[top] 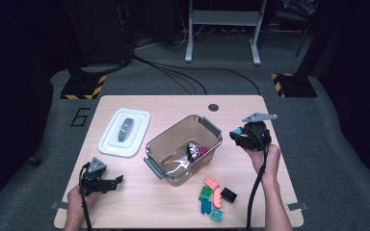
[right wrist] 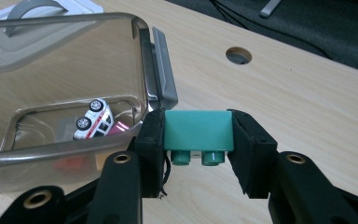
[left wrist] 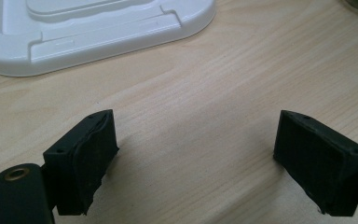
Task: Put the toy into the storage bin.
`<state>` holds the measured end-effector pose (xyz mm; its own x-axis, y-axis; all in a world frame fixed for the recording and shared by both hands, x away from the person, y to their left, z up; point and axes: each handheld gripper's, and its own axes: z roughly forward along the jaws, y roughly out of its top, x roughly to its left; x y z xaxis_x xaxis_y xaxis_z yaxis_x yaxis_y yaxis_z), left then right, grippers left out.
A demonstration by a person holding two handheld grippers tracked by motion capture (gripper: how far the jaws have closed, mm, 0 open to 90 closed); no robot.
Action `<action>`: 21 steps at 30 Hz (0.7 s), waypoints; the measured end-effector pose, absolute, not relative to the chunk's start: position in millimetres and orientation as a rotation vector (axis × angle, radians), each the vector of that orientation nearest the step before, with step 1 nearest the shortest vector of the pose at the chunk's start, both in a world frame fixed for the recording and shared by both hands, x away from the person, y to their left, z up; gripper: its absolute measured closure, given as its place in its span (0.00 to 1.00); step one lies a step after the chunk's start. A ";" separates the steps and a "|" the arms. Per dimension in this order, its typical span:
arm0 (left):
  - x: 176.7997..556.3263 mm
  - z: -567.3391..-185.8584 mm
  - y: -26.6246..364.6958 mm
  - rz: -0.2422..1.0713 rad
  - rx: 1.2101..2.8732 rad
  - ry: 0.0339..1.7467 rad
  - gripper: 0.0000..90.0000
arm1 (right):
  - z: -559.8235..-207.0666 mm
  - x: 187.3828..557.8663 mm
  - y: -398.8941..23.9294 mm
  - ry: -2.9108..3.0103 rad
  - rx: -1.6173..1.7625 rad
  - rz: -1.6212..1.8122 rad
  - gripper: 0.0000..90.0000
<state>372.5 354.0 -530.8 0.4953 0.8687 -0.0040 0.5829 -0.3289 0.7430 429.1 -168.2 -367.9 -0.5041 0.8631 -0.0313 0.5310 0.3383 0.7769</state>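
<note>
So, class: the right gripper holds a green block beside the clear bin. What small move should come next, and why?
Probably carry the green block sideways over the clear bin before letting go. The right gripper grips it with its jaws shut on it, just outside the bin's rim, and a toy car already lies inside, so the block likely belongs there.

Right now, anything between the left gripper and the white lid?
No. In the high view only bare table separates the left gripper from the white lid; left gripper view agrees.

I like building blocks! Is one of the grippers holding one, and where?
Yes: the right gripper clamps a teal building block by its two opposite sides, studs pointing toward the camera.
</note>
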 end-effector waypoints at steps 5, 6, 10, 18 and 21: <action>372.5 -530.8 353.9 0.525 2.043 1.189 0.14 | -359.0 433.5 -155.0 2.190 1.184 1.014 0.65; 372.5 -530.8 354.0 0.524 2.043 1.189 0.14 | -358.1 433.8 -152.4 2.192 1.183 1.016 0.65; 372.5 -530.8 354.0 0.524 2.043 1.189 0.14 | -356.1 435.9 -139.5 2.221 1.139 1.016 0.65; 372.4 -530.8 354.0 0.524 2.043 1.189 0.14 | -362.9 439.0 -111.5 2.299 1.082 1.006 0.65; 372.4 -530.8 354.0 0.524 2.043 1.189 0.14 | -364.7 440.2 -105.6 2.323 1.057 0.998 0.65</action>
<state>372.4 354.0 -530.8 0.4955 0.8686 -0.0040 0.5829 -0.3291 0.7429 440.2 -105.6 -364.7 -0.6347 0.7703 -0.0614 0.4856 0.4594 0.7437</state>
